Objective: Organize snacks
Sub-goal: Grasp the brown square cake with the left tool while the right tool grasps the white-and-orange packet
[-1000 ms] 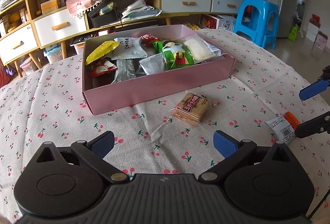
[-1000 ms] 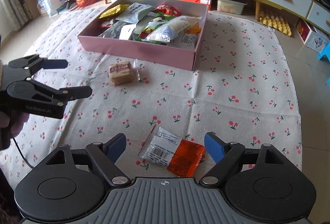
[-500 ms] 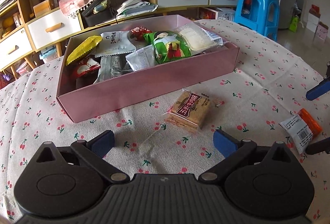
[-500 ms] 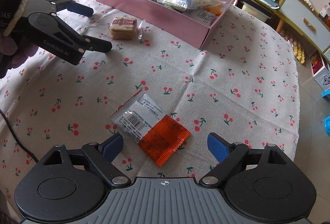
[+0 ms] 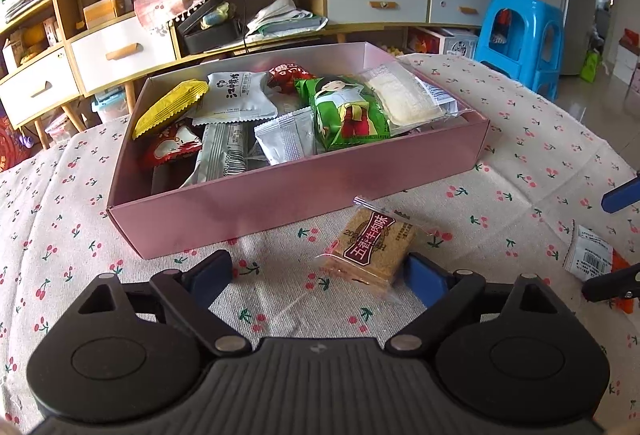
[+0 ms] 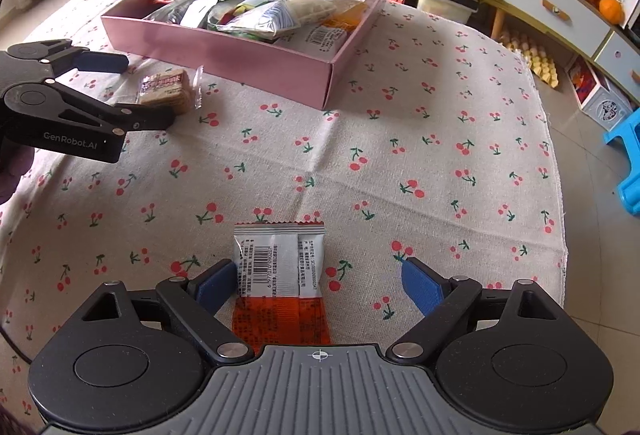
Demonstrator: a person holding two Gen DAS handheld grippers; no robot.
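A pink box (image 5: 304,191) holding several snack packets stands on the cherry-print tablecloth; it also shows in the right wrist view (image 6: 256,59). A brown cracker packet (image 5: 370,249) lies just in front of the box, between the open jaws of my left gripper (image 5: 320,277), close to the right finger. It also shows in the right wrist view (image 6: 166,95). A white and orange packet (image 6: 280,283) lies flat between the open jaws of my right gripper (image 6: 316,285), nearer the left finger. That packet shows at the right edge of the left wrist view (image 5: 590,259).
The tablecloth (image 6: 360,163) covers a round table whose edge drops off at the right. Low cabinets with drawers (image 5: 120,51) stand behind the table. A blue plastic stool (image 5: 520,35) stands at the back right.
My left gripper has moved forward so the cracker packet now lies between its jaws. My right gripper has moved over the white and orange packet, which now lies between its jaws.
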